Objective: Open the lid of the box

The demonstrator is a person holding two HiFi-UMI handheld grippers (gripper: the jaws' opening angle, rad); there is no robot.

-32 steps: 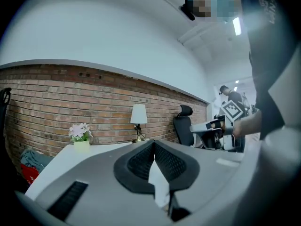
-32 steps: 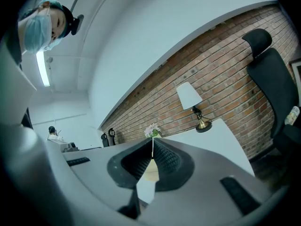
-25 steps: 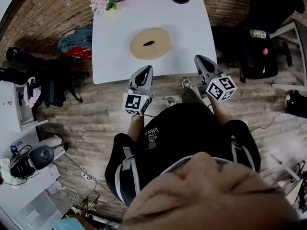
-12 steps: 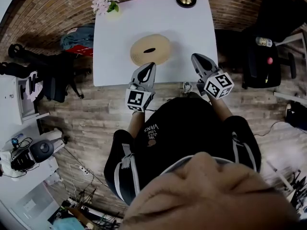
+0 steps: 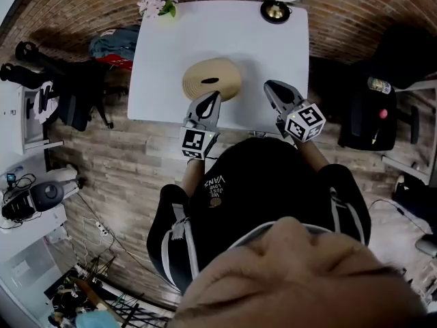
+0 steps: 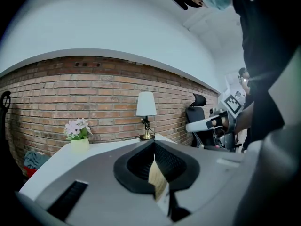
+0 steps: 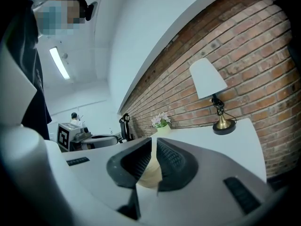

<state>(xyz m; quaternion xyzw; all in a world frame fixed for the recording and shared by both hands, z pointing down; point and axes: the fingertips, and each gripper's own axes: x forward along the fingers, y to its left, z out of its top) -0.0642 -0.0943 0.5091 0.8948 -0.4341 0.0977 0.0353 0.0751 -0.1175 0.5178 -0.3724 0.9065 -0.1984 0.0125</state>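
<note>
A brick-walled room with a plank floor holds a white table [image 5: 164,67] in the upper middle of the head view. A lamp [image 5: 276,9] stands at the table's far right corner and a pot of flowers [image 5: 158,0] at its far left.

The round tan box [image 5: 232,87] sits on the table toward the near edge, a little left of centre. Its lid [image 5: 205,70], which has a dark slot in the top, looks fully seated.

The left tongs [image 5: 213,96] hover just at the box's near side, pressed together with nothing held. The tan strip seen past them is the box beyond. The right tongs [image 5: 270,86] hang just right of the box, likewise closed and empty. Whether either touches it cannot be told.

By these pictures the task has hardly begun. The approach looks made, but the tongs have yet to spread, take the lid and lift it off.
</note>
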